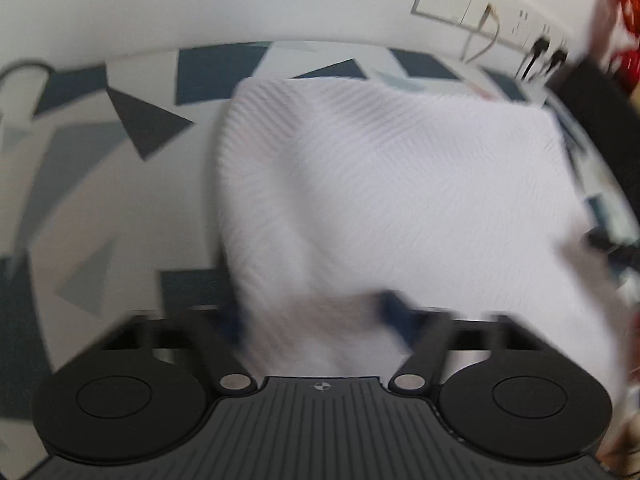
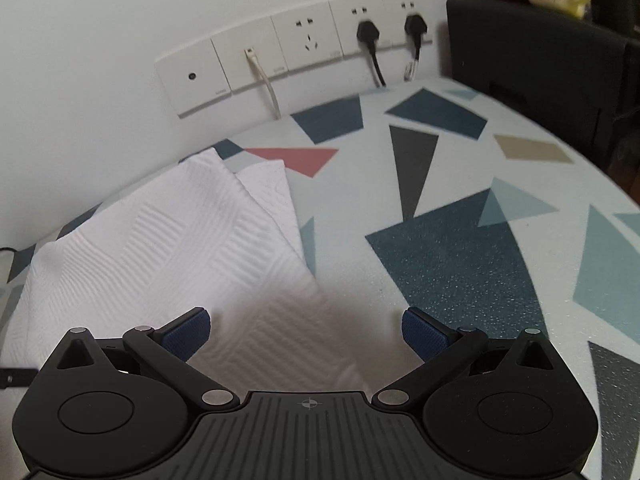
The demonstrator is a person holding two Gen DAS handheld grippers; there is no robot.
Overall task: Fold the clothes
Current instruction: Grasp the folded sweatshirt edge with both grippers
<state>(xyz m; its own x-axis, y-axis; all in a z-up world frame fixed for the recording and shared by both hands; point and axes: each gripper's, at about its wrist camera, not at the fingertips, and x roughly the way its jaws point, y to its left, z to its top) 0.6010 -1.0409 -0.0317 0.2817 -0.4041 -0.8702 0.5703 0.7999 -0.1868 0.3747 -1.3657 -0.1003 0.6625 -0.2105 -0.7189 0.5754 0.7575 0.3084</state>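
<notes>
Left wrist view, blurred: white cloth (image 1: 360, 184) is bunched between the left gripper (image 1: 316, 320)'s half-closed jaws, contact unclear. Right gripper (image 2: 306, 330) gapes empty beside it. A firm pinch is needed before folding.

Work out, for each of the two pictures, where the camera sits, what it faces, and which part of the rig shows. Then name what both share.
Left wrist: on the left gripper, angled down at the white cloth that lies between its fingers; picture blurred.
Right wrist: on the right gripper, jaws open, over a cloth corner, facing the wall sockets.
Shared: cloth, patterned tablecloth, sockets, white wall.
</notes>
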